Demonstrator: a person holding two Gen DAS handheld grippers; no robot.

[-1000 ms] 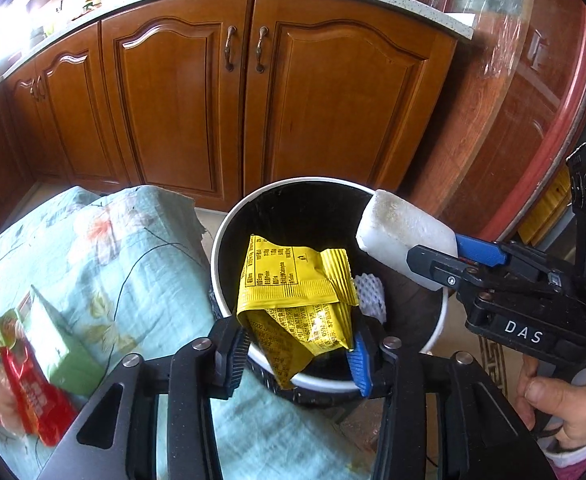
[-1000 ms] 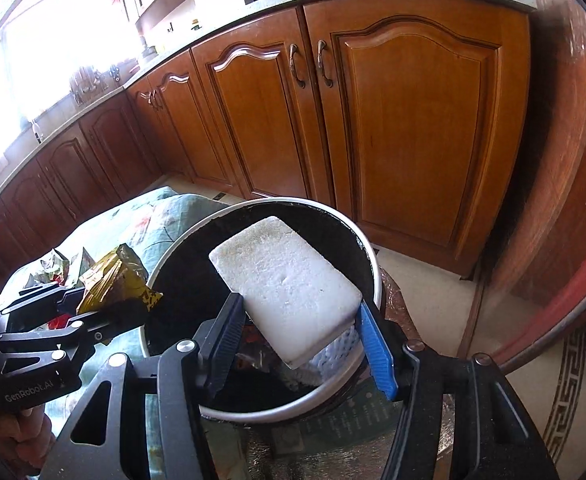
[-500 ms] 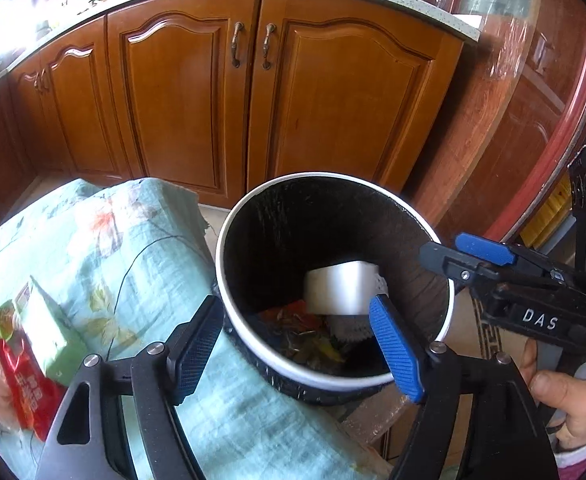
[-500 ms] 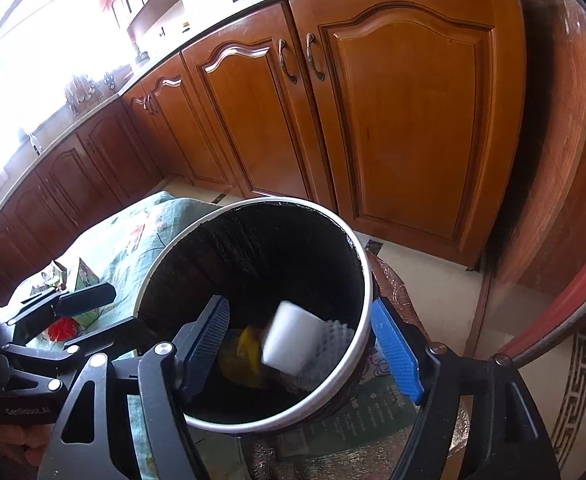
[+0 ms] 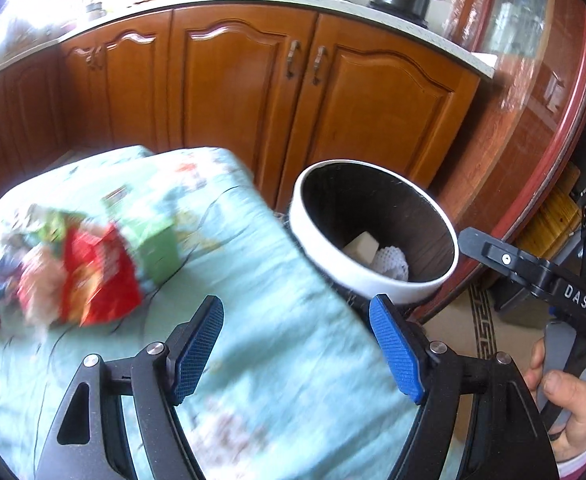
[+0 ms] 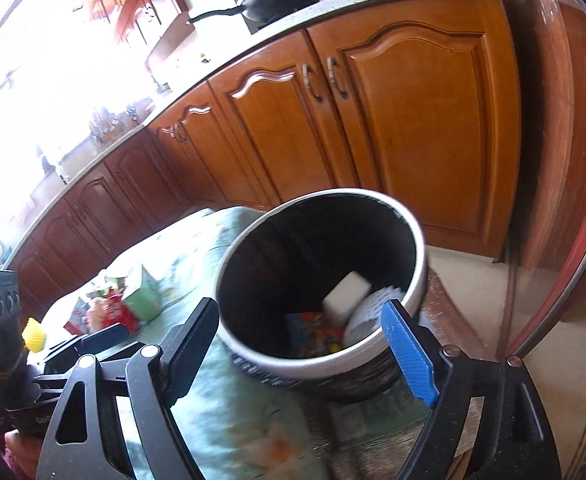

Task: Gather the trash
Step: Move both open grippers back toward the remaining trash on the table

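A: White foam, that's the block (image 6: 347, 298) lying inside the bin (image 6: 389, 200), low toward its five o'clock wall, touching a white netted sleeve (image 6: 367, 314) and with a colourful wrapper (image 6: 313, 330) under it.

B: So part of the collecting is done. What's left?

A: A heap of wrappers (image 5: 93, 276) on the pale floral cloth (image 5: 273, 352), at about nine o'clock from the bin in the left wrist view. A red packet and a green carton (image 5: 153, 240) sit in it, blurred. A small yellow item (image 6: 33, 334) lies near them in the right view. I'd judge the job roughly midway.

B: And the grippers?

A: The left gripper (image 5: 297, 352) stands wide with nothing between its blue pads, over bare cloth. The right gripper (image 6: 301, 356) is opening, jaws either side of the bin's near rim, empty too.

B: What differs from a second ago?

A: Then the left held a yellow packet over the bin and the right held the foam block. Both are dropped in now, and the left view has swung off the bin toward the heap.
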